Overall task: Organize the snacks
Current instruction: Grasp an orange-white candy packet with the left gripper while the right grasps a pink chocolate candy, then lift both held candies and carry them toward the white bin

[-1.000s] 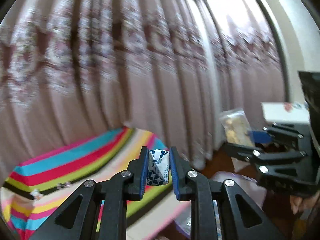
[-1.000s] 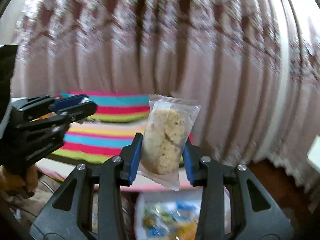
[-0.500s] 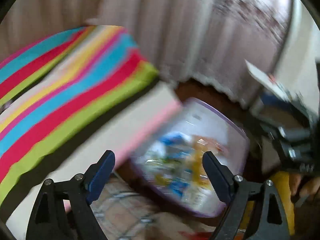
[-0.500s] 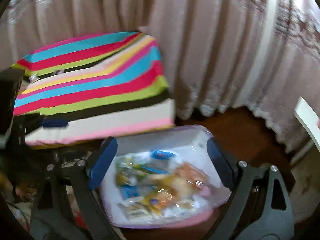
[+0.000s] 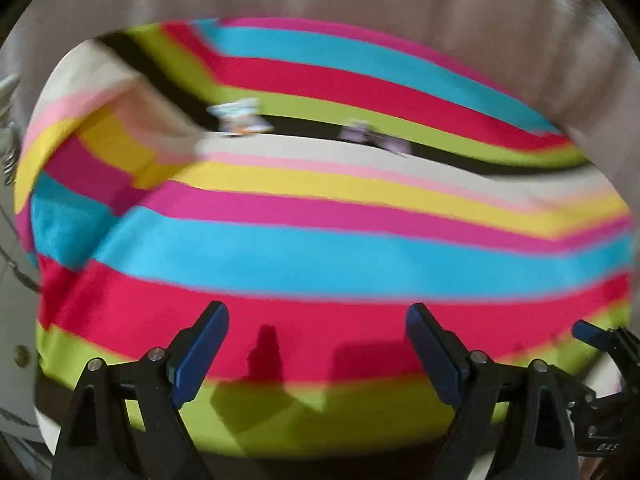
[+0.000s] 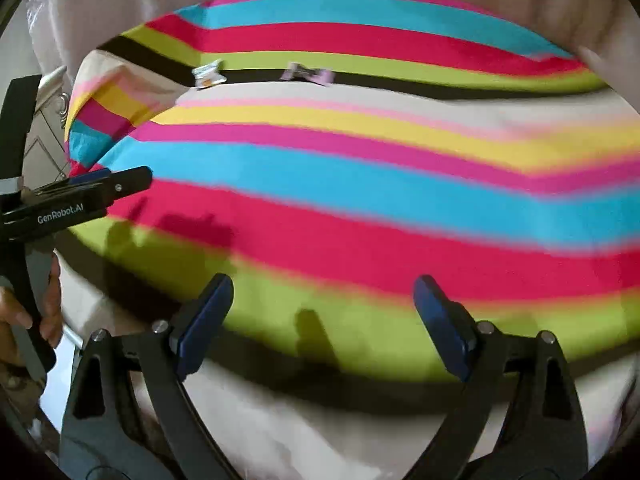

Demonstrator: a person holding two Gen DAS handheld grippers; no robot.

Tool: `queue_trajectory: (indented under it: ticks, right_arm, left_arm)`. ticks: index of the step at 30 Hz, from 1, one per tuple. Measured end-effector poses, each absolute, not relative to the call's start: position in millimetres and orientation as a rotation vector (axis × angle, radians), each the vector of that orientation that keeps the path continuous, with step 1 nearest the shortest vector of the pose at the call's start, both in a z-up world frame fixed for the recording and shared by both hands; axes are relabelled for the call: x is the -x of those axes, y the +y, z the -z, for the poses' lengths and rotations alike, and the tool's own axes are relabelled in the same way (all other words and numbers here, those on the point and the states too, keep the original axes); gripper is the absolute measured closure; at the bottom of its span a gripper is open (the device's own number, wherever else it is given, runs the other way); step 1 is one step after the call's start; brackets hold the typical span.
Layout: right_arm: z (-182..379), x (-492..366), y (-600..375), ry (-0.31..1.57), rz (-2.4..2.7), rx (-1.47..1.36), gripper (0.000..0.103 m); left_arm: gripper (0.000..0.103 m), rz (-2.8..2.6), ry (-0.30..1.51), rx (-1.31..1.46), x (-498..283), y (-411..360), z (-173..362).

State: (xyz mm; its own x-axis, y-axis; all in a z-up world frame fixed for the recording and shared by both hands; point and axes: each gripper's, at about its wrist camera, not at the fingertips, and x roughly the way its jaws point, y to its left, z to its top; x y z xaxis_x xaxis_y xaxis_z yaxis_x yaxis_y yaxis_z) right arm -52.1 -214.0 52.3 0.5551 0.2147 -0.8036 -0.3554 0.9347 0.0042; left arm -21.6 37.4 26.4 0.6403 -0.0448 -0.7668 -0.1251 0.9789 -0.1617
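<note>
Seen from the left wrist, the left gripper (image 5: pixel 316 344) hangs with jaws spread wide and empty above a striped cloth (image 5: pixel 320 248), where two small wrapped snacks, one pale blue (image 5: pixel 240 118) and one lilac (image 5: pixel 370 136), lie near each other on the dark band at the far side. The right wrist view shows the right gripper (image 6: pixel 322 316) likewise released and empty over the same cloth (image 6: pixel 360 200), both snacks (image 6: pixel 209 73) (image 6: pixel 308 74) well ahead of it, the left gripper (image 6: pixel 92 190) at the frame's left edge.

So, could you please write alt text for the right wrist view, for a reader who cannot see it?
The right gripper is open and empty above a brightly striped cloth. Two small wrapped snacks, one blue-white and one purple, lie on the cloth's far part. The left gripper shows at the left edge.
</note>
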Motion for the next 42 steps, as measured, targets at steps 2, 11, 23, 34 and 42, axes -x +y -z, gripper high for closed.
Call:
queue_trajectory:
  ticks: [2, 11, 23, 34, 42]
  right_arm:
    - [-42, -1, -192, 0.911, -0.432, 0.230, 0.010]
    - [-37, -190, -140, 0.838, -0.666, 0.426, 0.010]
    - [-19, -246, -131, 0.824, -0.714, 0.447, 0.069]
    - [-44, -160, -164, 0.809, -0.415, 0.447, 0.070]
    - [-104, -44, -195, 0.716, -0.333, 0.388, 0.070]
  left_arm:
    - [0.012, -0.089, 0.894, 0.212, -7, 60, -21]
    - [0.012, -0.188, 0.880, 0.387, -146, 103, -11]
    - [0.000, -0.490, 0.934, 0.296, -236, 99, 13]
    - [0.069, -0.305, 0.731, 0.256, -101, 29, -31]
    - [0.068, -0.211, 0.613, 0.228, 29, -36, -86]
